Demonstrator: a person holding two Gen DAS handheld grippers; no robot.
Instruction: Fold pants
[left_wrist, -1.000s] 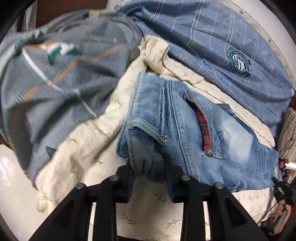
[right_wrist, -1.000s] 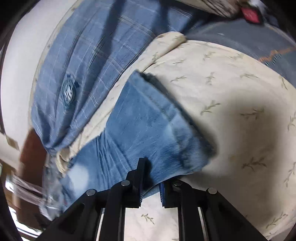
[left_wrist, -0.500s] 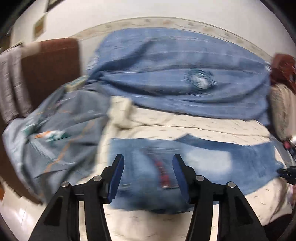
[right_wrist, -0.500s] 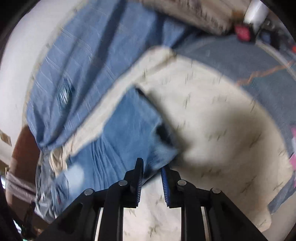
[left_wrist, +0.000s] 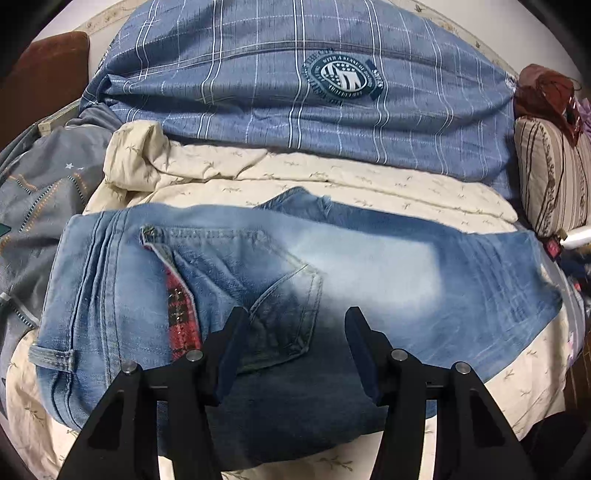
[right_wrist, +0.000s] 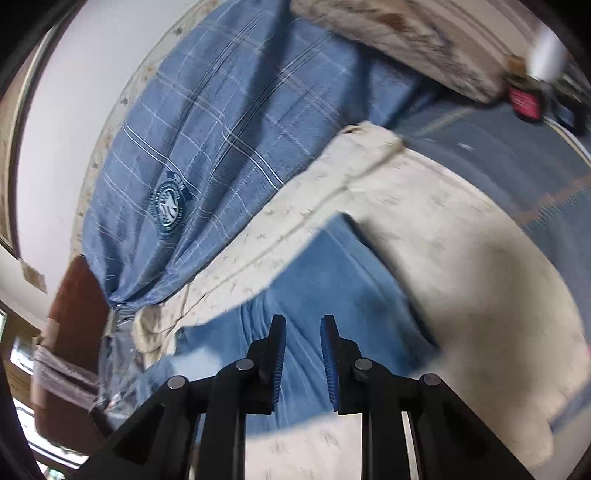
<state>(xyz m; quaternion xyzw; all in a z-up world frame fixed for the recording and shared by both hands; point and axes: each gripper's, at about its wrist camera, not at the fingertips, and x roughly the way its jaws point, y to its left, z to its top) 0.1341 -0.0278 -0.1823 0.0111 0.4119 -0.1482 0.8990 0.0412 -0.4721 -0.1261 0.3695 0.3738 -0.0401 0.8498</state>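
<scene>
Light blue denim pants (left_wrist: 280, 280) lie folded flat across a cream leaf-print bedsheet (left_wrist: 388, 184), waistband to the left, with a back pocket and a red plaid trim showing. My left gripper (left_wrist: 295, 332) is open and empty, just above the pocket area. In the right wrist view the pants (right_wrist: 325, 273) lie below my right gripper (right_wrist: 303, 332), which is open with a small gap and holds nothing. That view is blurred.
A blue plaid duvet with a round badge (left_wrist: 295, 81) lies behind the pants. A grey patterned quilt (left_wrist: 40, 199) is at the left. A striped pillow (left_wrist: 550, 177) and small items are at the right. A brown headboard (left_wrist: 44, 74) stands at the far left.
Both grippers have let go of the pants and opened. The pants now lie flat on the sheet. Both grippers have pulled back and risen above the cloth.
</scene>
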